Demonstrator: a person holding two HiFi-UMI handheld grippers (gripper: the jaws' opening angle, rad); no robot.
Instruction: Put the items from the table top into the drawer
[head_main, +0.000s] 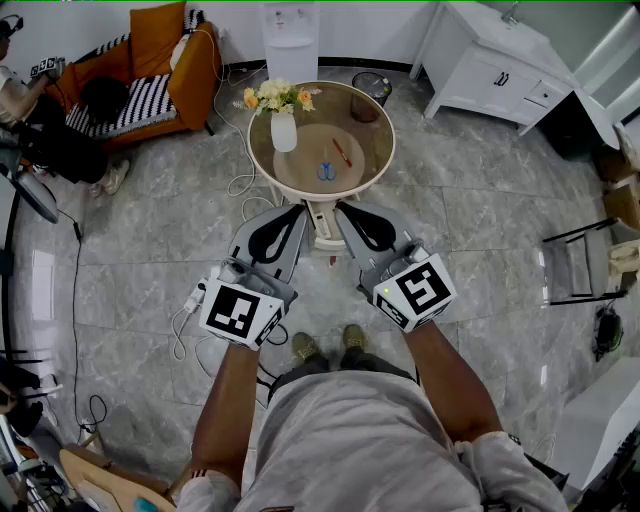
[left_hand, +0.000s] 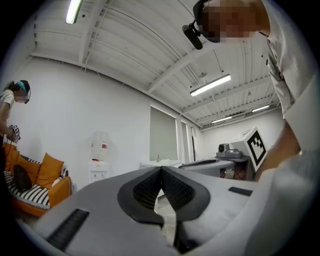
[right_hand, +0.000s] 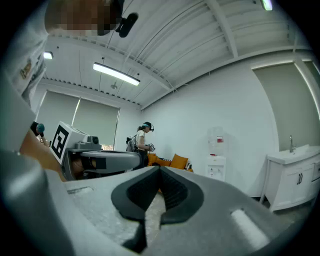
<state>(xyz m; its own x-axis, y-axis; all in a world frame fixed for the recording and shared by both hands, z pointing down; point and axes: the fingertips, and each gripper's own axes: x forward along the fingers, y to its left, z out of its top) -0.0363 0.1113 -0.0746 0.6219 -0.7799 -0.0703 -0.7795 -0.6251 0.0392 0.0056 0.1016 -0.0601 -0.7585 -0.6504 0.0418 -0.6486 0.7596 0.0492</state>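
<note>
A small round glass-topped table (head_main: 370, 120) stands ahead of me. On it lie a blue item (head_main: 326, 171) and a red pen-like item (head_main: 342, 152), beside a white vase of flowers (head_main: 283, 128). My left gripper (head_main: 292, 209) and right gripper (head_main: 352, 209) are held level side by side, short of the table's near edge. Both are shut with nothing between the jaws; the tips meet in the left gripper view (left_hand: 161, 170) and in the right gripper view (right_hand: 159, 169). No drawer shows under the table from here.
An orange sofa (head_main: 150, 70) with a striped cushion stands at the back left, where another person sits. A water dispenser (head_main: 290, 35) is behind the table, a bin (head_main: 371, 95) beside it, a white cabinet (head_main: 495, 65) at the back right. Cables (head_main: 190, 310) lie on the floor.
</note>
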